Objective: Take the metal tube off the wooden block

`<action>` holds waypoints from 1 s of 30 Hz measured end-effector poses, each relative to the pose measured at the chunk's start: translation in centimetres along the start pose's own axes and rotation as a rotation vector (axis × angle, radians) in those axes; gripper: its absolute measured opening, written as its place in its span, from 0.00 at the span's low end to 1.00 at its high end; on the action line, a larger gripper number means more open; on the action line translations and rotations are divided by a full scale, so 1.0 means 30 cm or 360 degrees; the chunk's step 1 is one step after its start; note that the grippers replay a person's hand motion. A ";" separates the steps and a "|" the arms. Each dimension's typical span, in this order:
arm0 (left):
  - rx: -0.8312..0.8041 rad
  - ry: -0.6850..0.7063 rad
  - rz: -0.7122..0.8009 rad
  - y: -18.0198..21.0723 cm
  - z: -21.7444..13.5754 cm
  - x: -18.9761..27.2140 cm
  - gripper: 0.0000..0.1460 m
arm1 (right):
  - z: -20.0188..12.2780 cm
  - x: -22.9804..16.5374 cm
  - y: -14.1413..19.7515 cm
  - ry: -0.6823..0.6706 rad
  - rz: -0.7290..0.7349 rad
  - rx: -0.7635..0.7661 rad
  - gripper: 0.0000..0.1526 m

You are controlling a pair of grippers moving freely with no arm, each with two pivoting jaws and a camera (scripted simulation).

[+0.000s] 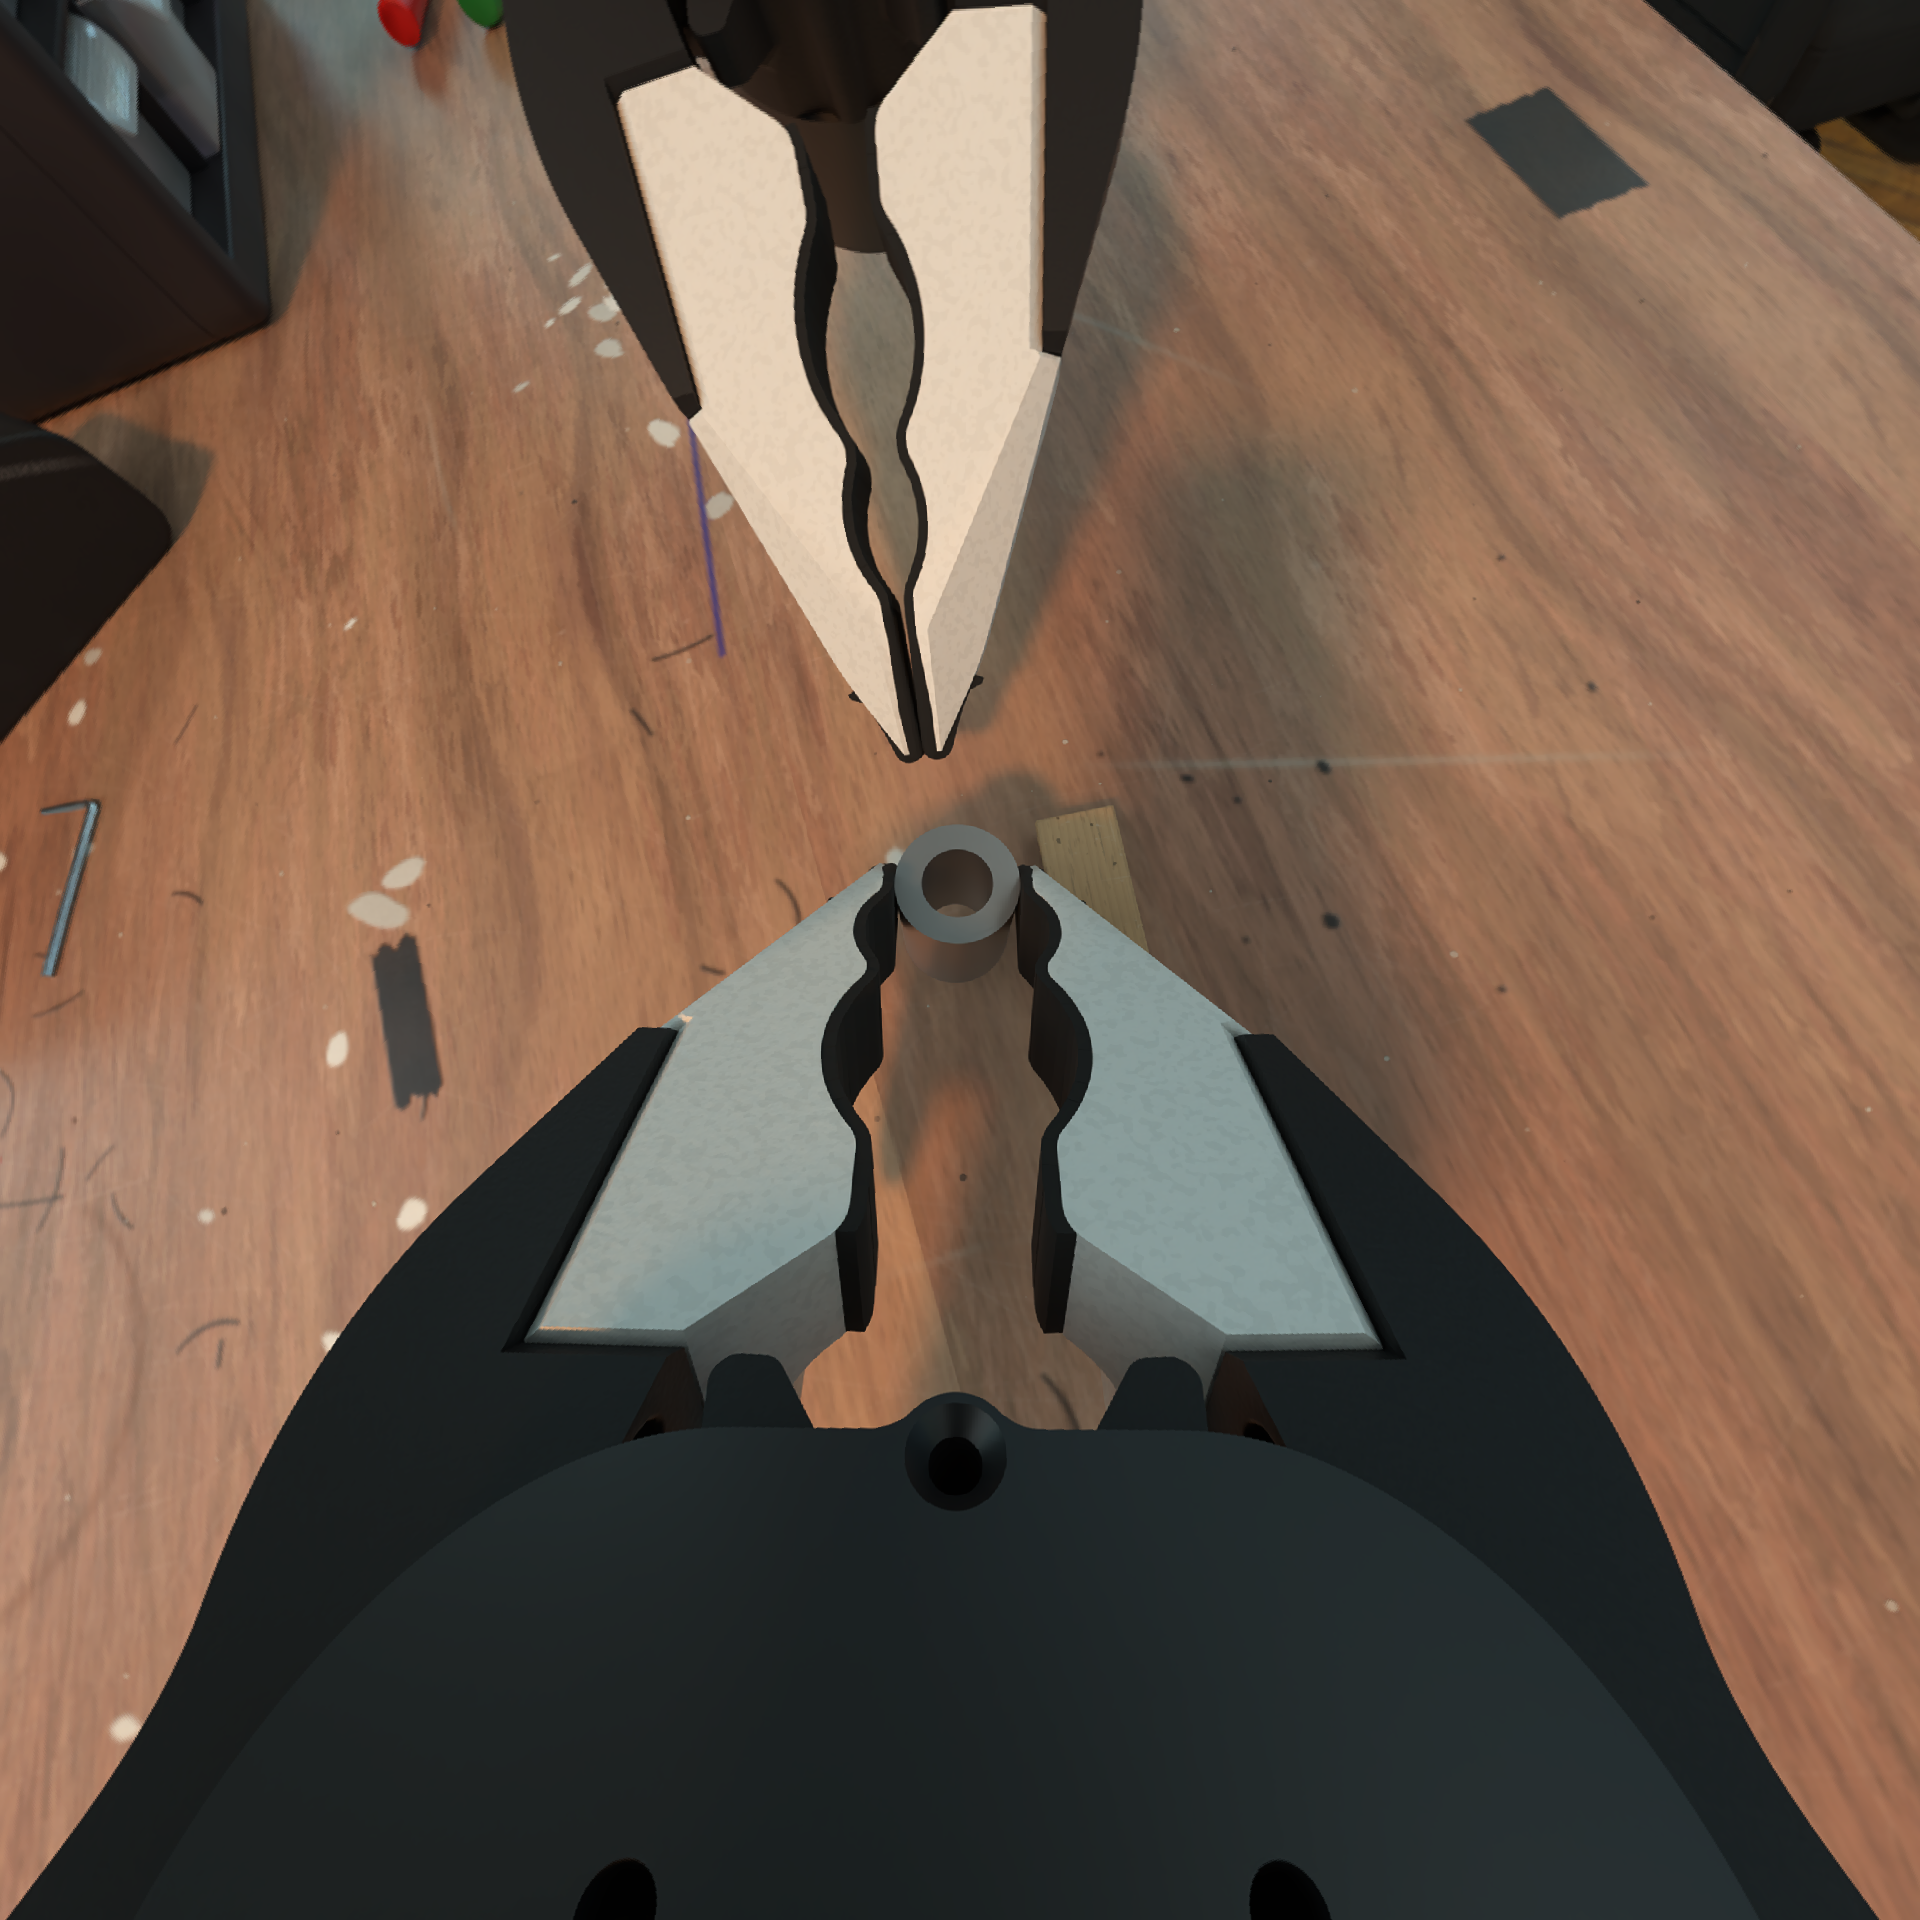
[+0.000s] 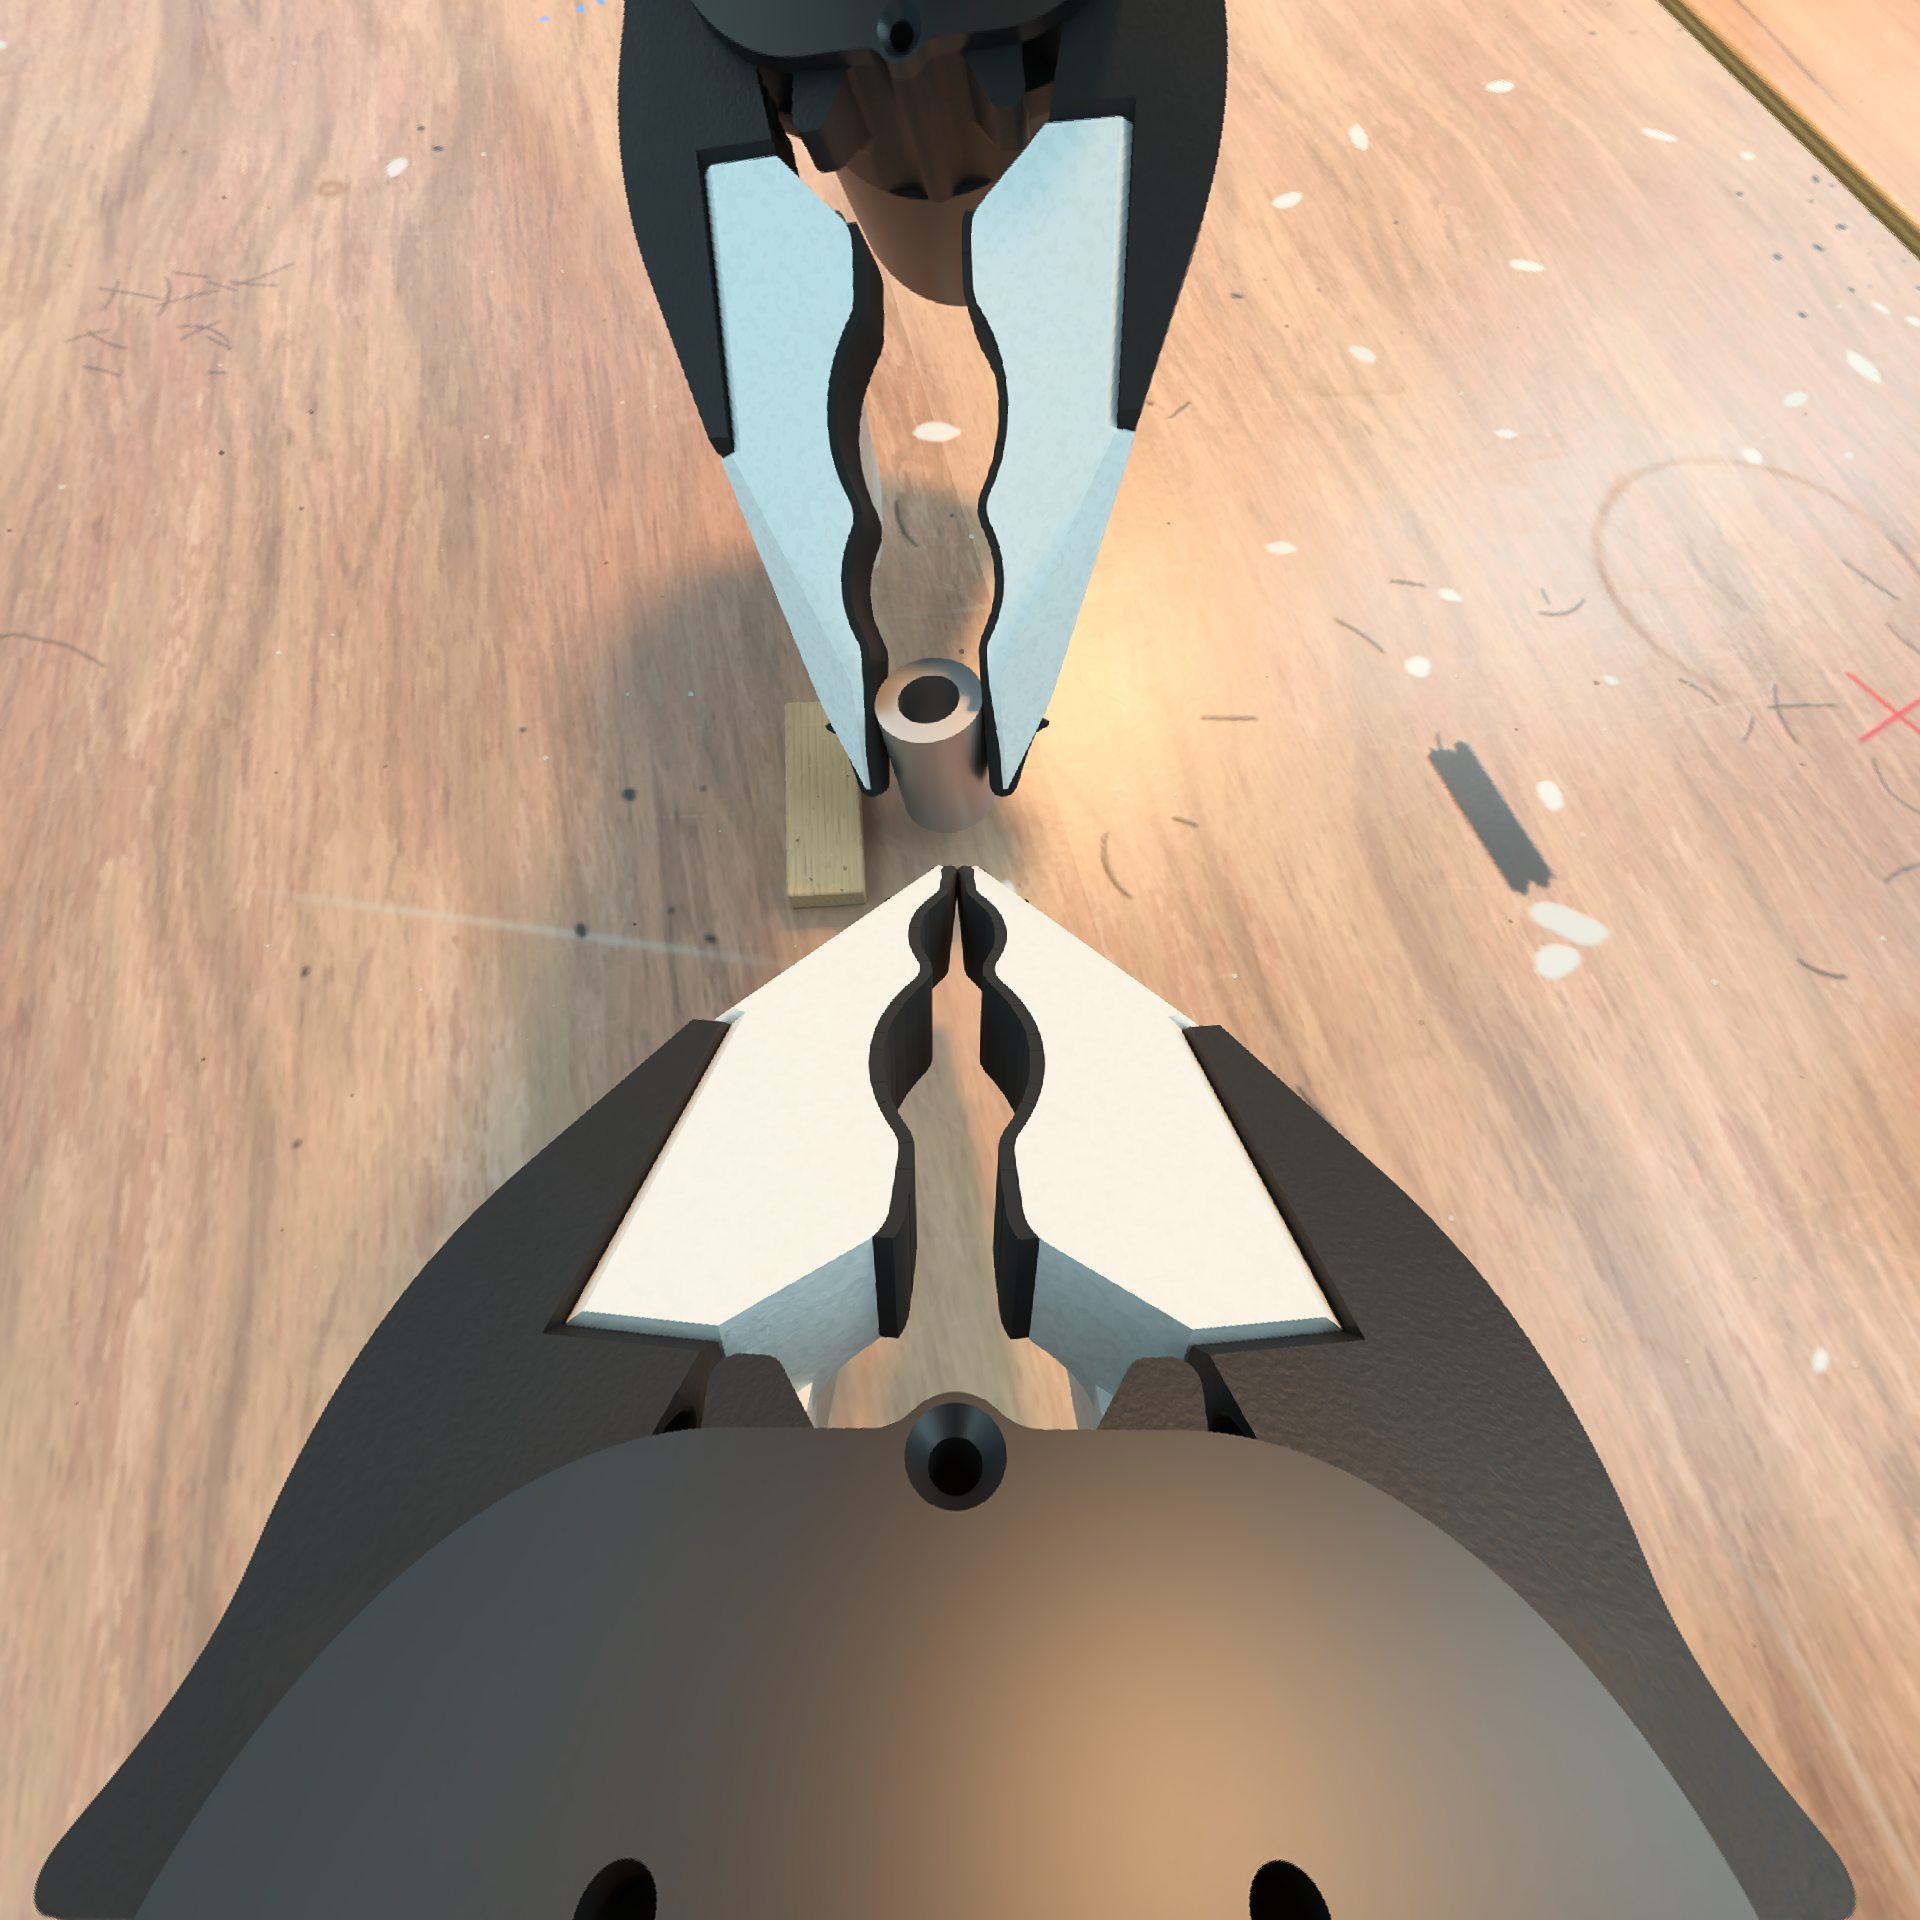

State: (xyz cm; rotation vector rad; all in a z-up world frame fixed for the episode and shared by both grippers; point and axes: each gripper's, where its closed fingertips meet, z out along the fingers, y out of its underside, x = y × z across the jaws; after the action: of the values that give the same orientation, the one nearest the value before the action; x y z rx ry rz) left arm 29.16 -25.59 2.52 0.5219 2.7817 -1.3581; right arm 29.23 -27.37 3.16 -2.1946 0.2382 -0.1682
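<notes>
The short grey metal tube [image 1: 912,896] stands upright between the fingertips of my left gripper [image 1: 957,883], which is shut on it. In the right wrist view the tube [image 2: 935,764] sits in the left gripper [image 2: 938,784] just to the right of the small pale wooden block [image 2: 823,805], which lies flat on the table. The tube is not on the block. The block [image 1: 1086,862] shows partly behind the left gripper's right finger. My right gripper [image 2: 951,875] is shut and empty, its tips just short of the tube; it faces the left gripper [image 1: 923,750].
A wooden table top [image 1: 1455,623] with paint specks and scratches. A hex key [image 1: 68,883] lies at the left. Black tape strips [image 1: 407,1018] [image 1: 1555,151] [image 2: 1488,816] mark the table. A dark cabinet [image 1: 104,187] stands at the far left. The table edge [image 2: 1787,125] runs at the far right.
</notes>
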 end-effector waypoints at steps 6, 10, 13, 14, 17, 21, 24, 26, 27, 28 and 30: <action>-0.0010 0.0115 0.0089 -0.001 0.015 0.007 0.15 | 0.000 -0.006 0.001 -0.0028 0.0000 0.0011 0.00; 0.0000 0.0151 0.0132 -0.001 0.015 0.004 0.15 | 0.001 -0.008 0.001 -0.0047 0.0013 0.0020 0.00; -0.0025 0.0148 0.0114 0.001 0.016 0.008 0.15 | 0.001 -0.005 0.002 -0.0047 0.0017 0.0021 0.00; -0.0032 0.0132 0.0113 0.001 0.016 0.007 0.15 | -0.001 -0.002 0.002 -0.0037 0.0015 0.0021 0.00; -0.0057 0.0074 0.0112 0.000 0.019 0.007 0.15 | -0.005 0.003 0.002 -0.0025 0.0011 0.0023 0.00; -0.0082 0.0039 0.0108 -0.003 0.022 0.006 0.15 | -0.028 0.028 -0.008 0.0020 0.0036 0.0054 0.00; -0.0116 0.0005 0.0102 -0.004 0.021 0.001 0.15 | -0.059 0.035 0.010 0.0006 0.0058 0.0029 0.05; -0.0141 -0.0022 0.0083 -0.004 0.022 -0.005 0.15 | -0.074 0.023 0.035 -0.0029 0.0038 -0.0024 0.06; -0.0154 -0.0031 0.0070 -0.002 0.021 -0.008 0.15 | -0.075 0.010 0.046 -0.0047 0.0016 -0.0059 0.06; -0.0164 -0.0038 0.0055 0.000 0.020 -0.009 0.15 | -0.069 -0.007 0.053 -0.0075 0.0005 -0.0078 0.06; -0.0188 -0.0040 0.0037 0.003 0.014 -0.009 0.15 | -0.047 -0.032 0.077 -0.0105 -0.0037 -0.0175 0.06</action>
State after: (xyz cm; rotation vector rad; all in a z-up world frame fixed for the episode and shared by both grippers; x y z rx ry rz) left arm 29.38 -25.93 2.22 0.5273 2.8043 -1.1786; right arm 27.75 -29.58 2.08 -2.3088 0.1890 -0.0974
